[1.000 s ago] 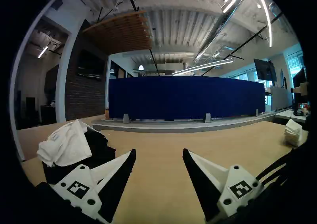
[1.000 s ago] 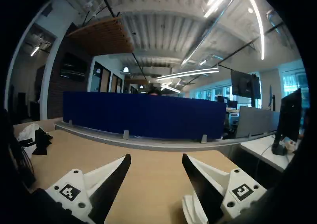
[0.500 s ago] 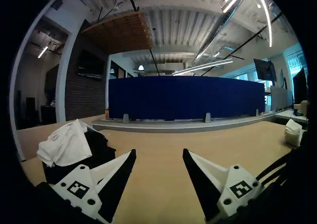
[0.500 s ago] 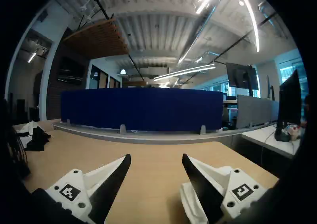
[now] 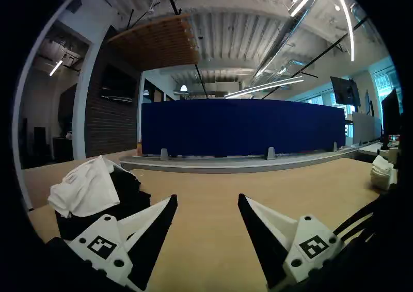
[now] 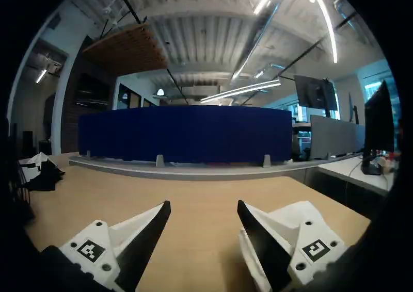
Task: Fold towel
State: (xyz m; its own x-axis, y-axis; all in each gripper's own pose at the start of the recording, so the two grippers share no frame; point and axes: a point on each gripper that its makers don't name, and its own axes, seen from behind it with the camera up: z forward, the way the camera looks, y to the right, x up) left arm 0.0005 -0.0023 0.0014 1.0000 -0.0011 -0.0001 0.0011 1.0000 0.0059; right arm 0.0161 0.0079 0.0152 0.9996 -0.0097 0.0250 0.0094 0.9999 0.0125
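Note:
A crumpled white towel [image 5: 88, 189] lies on a heap of black cloth [image 5: 121, 201] at the left of the wooden table, just beyond my left gripper's left finger. My left gripper [image 5: 206, 196] hovers low over the table, open, nothing between its fingers. A small stack of folded white towels [image 5: 383, 172] sits at the far right. In the right gripper view that folded white stack [image 6: 289, 217] lies close behind the right finger. My right gripper [image 6: 203, 203] is open and holds nothing. The white and black heap [image 6: 38, 171] shows far left.
A blue divider panel [image 5: 242, 127] [image 6: 186, 134] runs along the table's far edge on a grey rail. A neighbouring desk with a monitor [image 6: 379, 127] stands to the right. Bare wooden tabletop [image 6: 201, 189] stretches between the heap and the folded stack.
The right gripper has shifted, so the folded white stack now shows larger and higher behind its right finger. The left gripper has stayed still. Both stay open.

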